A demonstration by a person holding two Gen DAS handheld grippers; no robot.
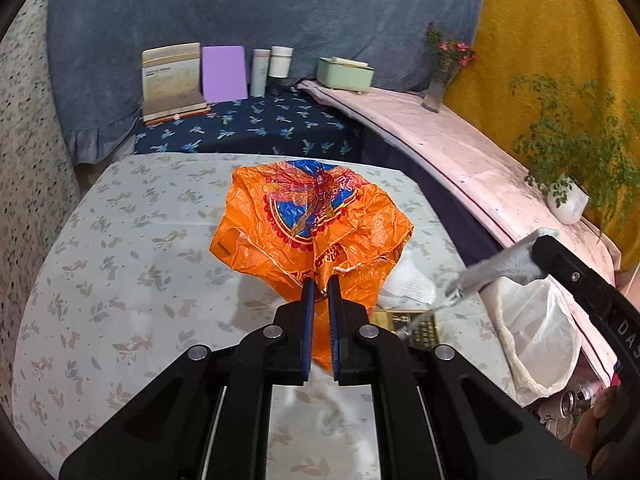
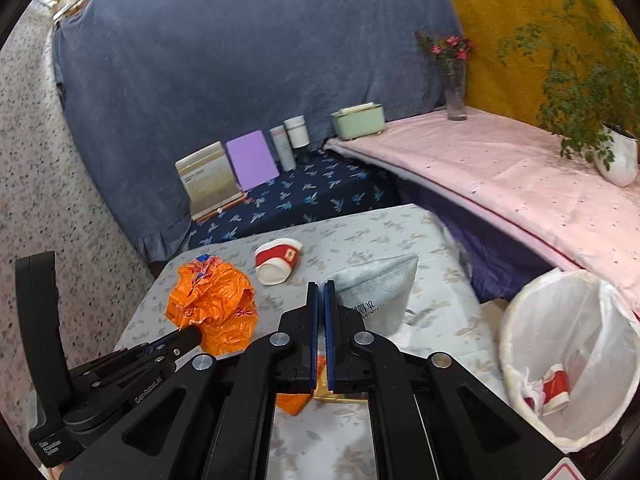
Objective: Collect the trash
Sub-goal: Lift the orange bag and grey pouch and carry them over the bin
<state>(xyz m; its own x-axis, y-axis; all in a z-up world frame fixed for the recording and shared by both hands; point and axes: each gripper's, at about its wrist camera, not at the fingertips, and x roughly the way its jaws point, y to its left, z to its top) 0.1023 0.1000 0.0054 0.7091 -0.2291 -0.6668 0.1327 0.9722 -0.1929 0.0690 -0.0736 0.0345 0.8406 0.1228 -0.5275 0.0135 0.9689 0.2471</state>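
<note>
With both pairs of fingers clamped shut, the left gripper (image 1: 319,285) pinches the orange bag (image 1: 312,220) clear of the desk (image 1: 120,240), the right gripper (image 2: 321,290) a grey pouch (image 2: 380,284). Beside the desk's right edge, the lined bin (image 2: 572,356) gapes unobstructed.

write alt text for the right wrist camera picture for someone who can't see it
The right gripper, shut, pinches a grey packet over a floral table. To its left the left gripper holds a crumpled orange bag; a red and white cup lies behind, and a lined bin stands at right.
</note>
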